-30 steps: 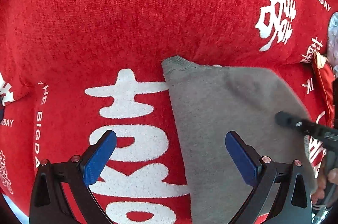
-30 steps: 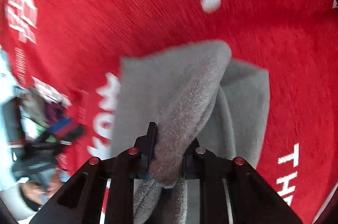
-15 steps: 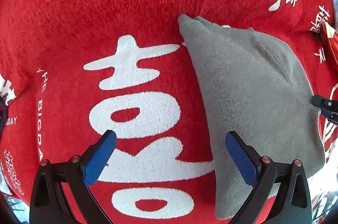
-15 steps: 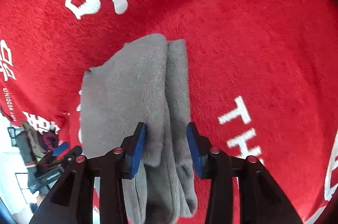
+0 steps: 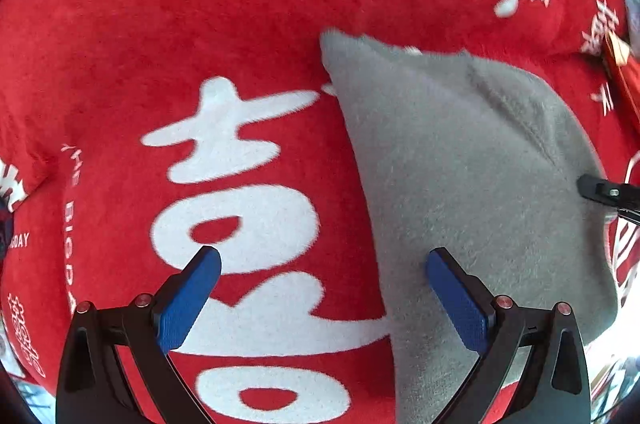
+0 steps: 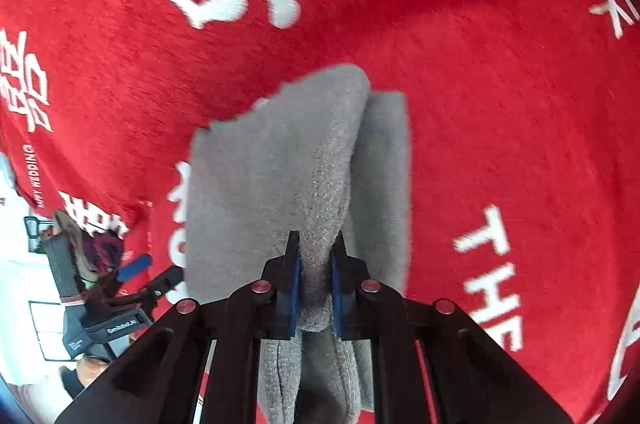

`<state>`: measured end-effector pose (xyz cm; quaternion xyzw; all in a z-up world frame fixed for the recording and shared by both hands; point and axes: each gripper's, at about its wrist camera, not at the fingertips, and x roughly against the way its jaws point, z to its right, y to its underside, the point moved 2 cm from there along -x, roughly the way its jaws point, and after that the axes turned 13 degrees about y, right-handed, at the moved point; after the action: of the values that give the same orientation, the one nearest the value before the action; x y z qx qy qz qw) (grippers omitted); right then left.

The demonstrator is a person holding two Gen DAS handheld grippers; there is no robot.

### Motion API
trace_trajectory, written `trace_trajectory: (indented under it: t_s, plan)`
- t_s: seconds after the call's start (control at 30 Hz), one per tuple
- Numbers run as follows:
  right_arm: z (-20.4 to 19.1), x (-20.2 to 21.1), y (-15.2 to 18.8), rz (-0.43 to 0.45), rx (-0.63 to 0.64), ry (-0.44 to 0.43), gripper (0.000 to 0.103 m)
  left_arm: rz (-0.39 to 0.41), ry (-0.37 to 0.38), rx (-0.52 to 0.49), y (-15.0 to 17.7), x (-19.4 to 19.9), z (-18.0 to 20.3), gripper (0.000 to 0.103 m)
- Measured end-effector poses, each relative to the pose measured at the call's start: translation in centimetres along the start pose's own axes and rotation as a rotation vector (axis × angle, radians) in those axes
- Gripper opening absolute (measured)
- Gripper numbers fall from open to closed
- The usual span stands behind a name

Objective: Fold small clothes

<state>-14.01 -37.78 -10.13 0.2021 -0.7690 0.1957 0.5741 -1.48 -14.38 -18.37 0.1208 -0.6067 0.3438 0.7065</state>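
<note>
**Grey fleece garment pinched by the right tool, left tool spread wide**

Grey and fuzzy, one small garment (image 5: pixel 460 175) lies on a red cloth (image 5: pixel 200 3) printed with large white characters and small white lettering; what carries the cloth cannot be told. Two tools are in play, one per hand.

Seen from the right wrist, the right tool (image 6: pixel 314 256) has its two blue-padded fingers (image 6: pixel 295 284) drawn close together with a raised fold of the grey garment (image 6: pixel 280 163) clamped between them. Its jaws have just been closing, and the fold sits squeezed between the pads. Beyond the tool's tips the garment runs away in two layers: a broad folded part on the left and a narrower strip alongside it on the right, both resting on the red cloth.

Seen from the left wrist, the left tool (image 5: pixel 322 264) stands with its fingers (image 5: pixel 188 292) far apart, holding nothing. The garment's left edge passes between the two pads: the left pad is over red cloth and a white character, the right pad over grey fleece. The black tip of the right tool (image 5: pixel 596 189) shows at the garment's right edge.

In the right wrist view, the left tool (image 6: pixel 132 288) appears at lower left, just beside the garment's left edge.
</note>
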Motion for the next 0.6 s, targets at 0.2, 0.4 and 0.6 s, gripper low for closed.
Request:
trace_trajectory:
  t_s: [0.2,0.4,0.6]
  plan:
    - [1.6,-0.2,0.7,-0.025,-0.091,0.014,0.021,-0.017,-0.007,0.001,0.1,0.0,0.0,0.103]
    - [-0.8,5.3,3.7,0.059,-0.014,0.01,0.022,-0.061,-0.014,0.004,1.1,1.2,-0.6,0.103]
    - [-4.3,4.6,7.8,-0.007,0.101,-0.004,0.022,-0.112,-0.021,-0.026,3.3,0.8,0.2,0.103]
